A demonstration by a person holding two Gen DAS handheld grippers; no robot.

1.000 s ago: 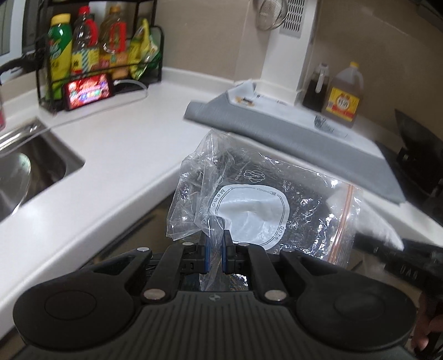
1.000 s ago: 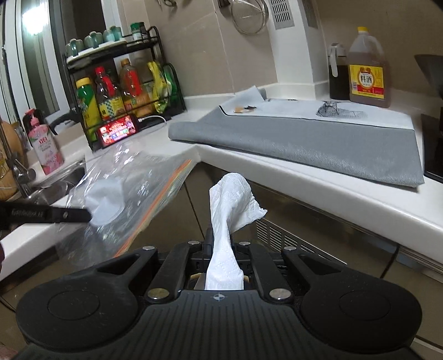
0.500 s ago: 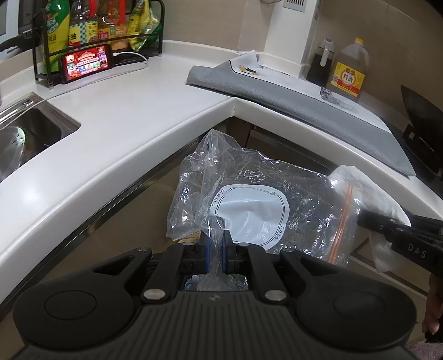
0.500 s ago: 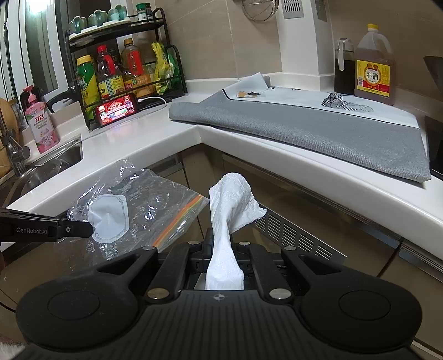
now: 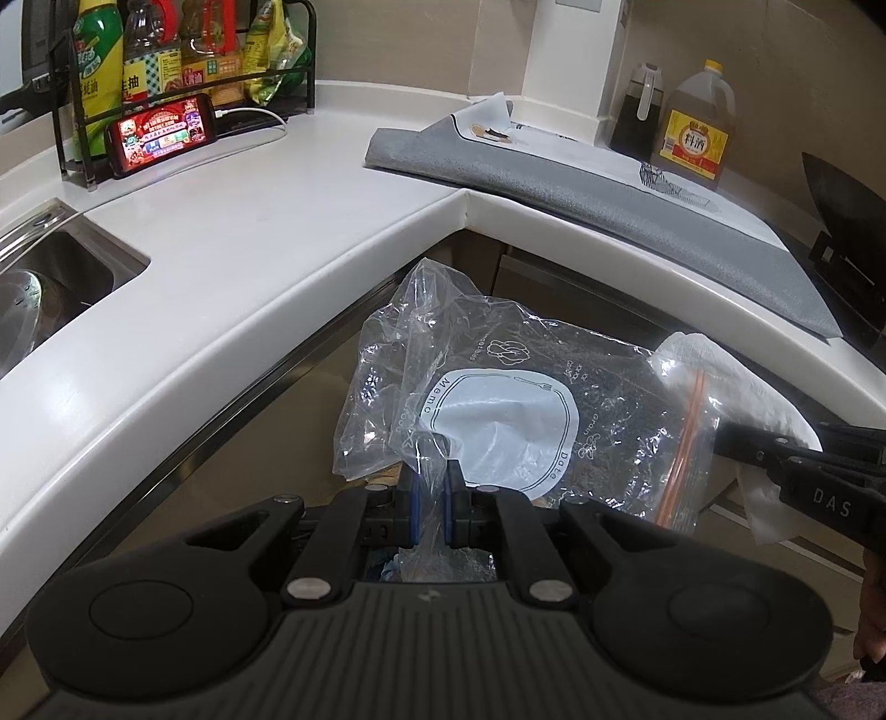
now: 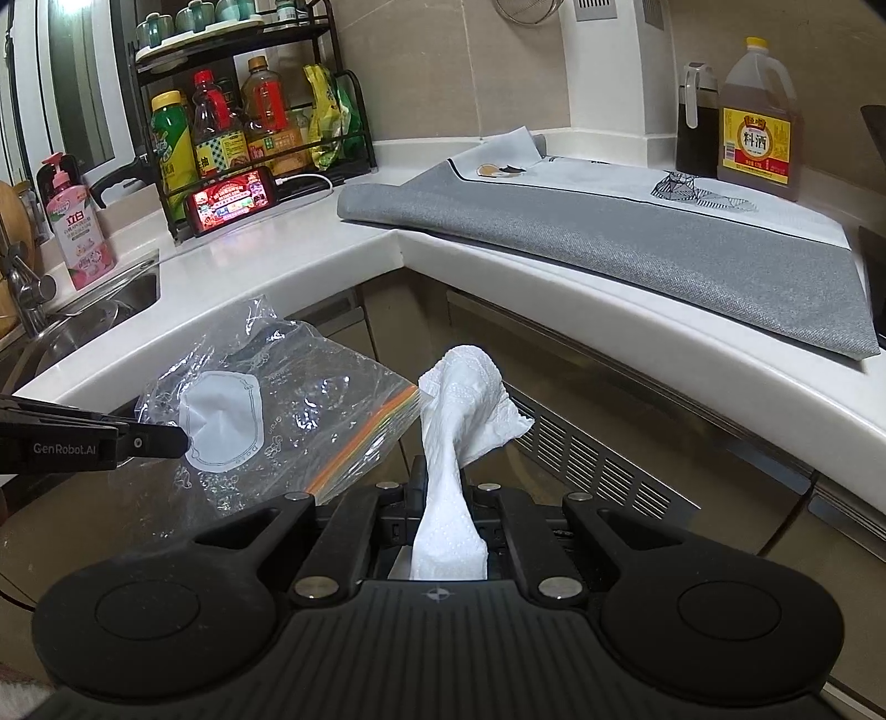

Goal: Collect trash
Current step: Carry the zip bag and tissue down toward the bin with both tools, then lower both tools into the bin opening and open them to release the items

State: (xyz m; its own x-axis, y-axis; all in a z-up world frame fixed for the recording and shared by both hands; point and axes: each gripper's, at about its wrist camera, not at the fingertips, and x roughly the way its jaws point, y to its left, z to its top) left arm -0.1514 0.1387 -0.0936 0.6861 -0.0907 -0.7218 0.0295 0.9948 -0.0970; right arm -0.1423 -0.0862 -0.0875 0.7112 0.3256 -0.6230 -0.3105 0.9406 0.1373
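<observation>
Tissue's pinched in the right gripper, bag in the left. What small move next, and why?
Probably bring both down toward wherever the trash goes. The tissue in the right gripper and the bag in the left gripper already hang clear below the counter, and no bin shows.

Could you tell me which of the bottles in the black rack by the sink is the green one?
The green bottle with the yellow cap, at the rack's left end; its neighbours are amber.

Left gripper [image 5: 431, 481] pinching clear zip bag [image 5: 515, 410], white countertop [image 5: 266, 232]
</observation>
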